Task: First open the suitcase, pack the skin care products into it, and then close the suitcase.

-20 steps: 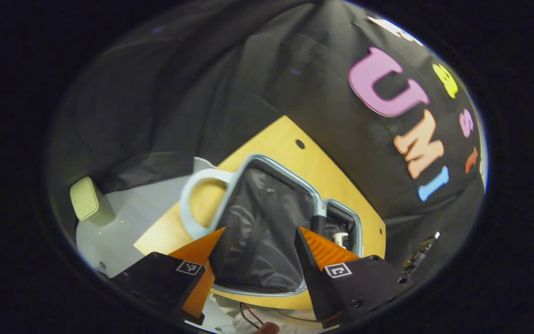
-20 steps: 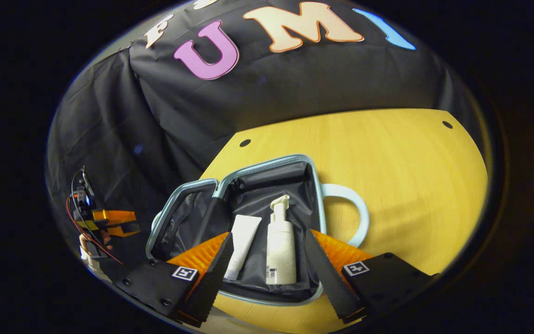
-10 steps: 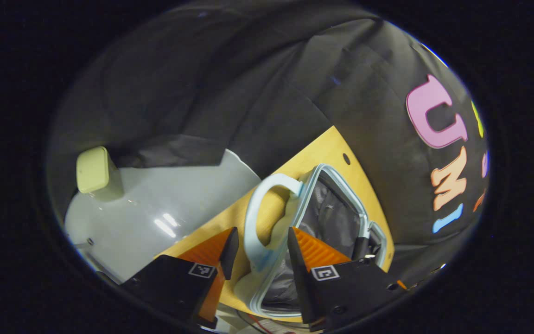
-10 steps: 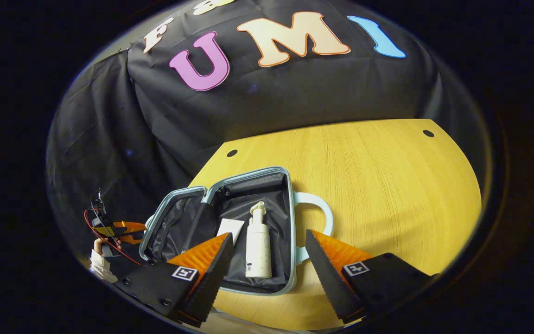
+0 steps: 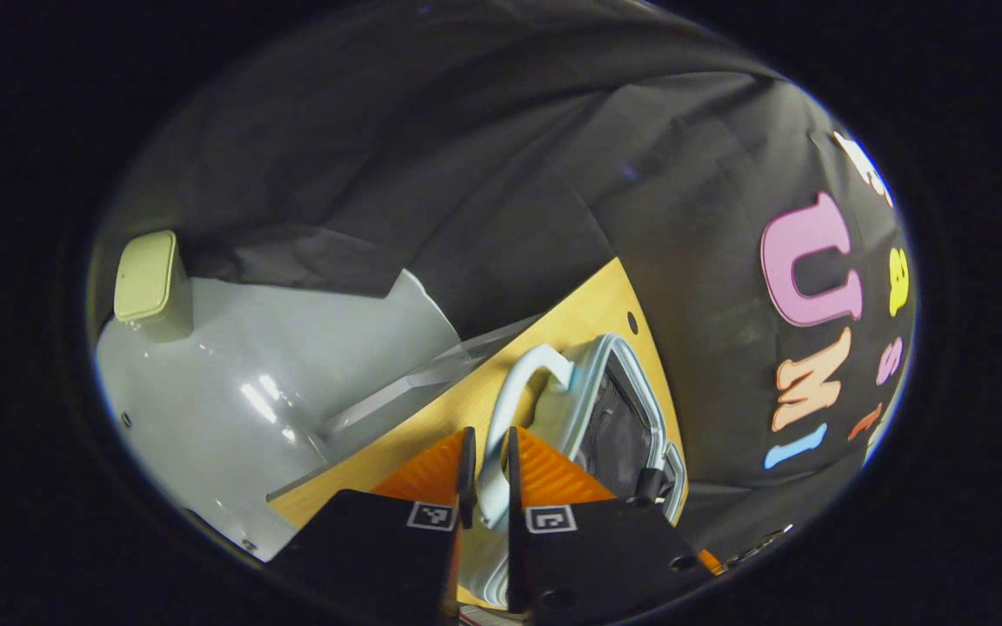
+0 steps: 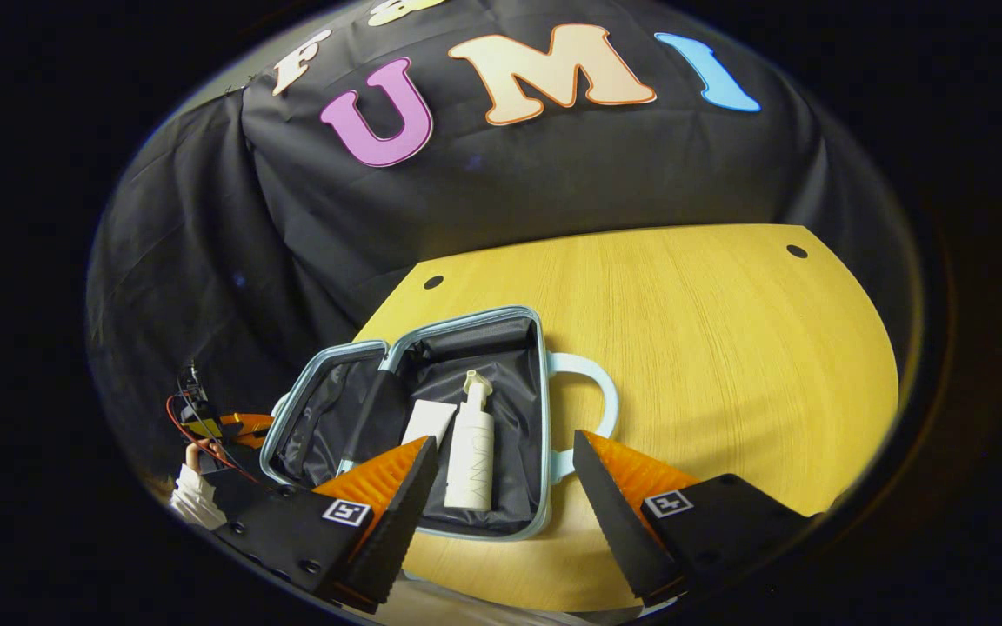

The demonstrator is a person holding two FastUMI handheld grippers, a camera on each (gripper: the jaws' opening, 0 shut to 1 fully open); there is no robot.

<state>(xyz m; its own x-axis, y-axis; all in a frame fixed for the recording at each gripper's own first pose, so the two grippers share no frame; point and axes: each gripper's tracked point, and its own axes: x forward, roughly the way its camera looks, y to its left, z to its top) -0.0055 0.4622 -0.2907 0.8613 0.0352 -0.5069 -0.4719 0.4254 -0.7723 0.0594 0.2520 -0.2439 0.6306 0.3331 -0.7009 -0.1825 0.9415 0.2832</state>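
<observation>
A light-blue suitcase (image 6: 536, 382) lies open on the yellow table (image 6: 727, 348), its two halves lined in black. In the right half a white pump bottle (image 6: 470, 448) lies beside a white tube (image 6: 430, 422). My right gripper (image 6: 503, 442) hangs open just above the case's near edge, holding nothing. In the left gripper view the suitcase (image 5: 592, 382) is seen edge-on. My left gripper (image 5: 489, 439) is shut on its looped handle (image 5: 523, 382). The left gripper (image 6: 227, 426) also shows in the right gripper view, at the left half's outer side.
A pale green box (image 5: 146, 278) stands on the grey floor (image 5: 292, 365) beyond the table's edge. A sleeve (image 6: 192, 496) shows at the lower left of the right gripper view. Bare table top stretches right of the case.
My left gripper swung from over the lining to the handle, and its fingers closed on the loop. The right gripper drew back a little and stayed open.
</observation>
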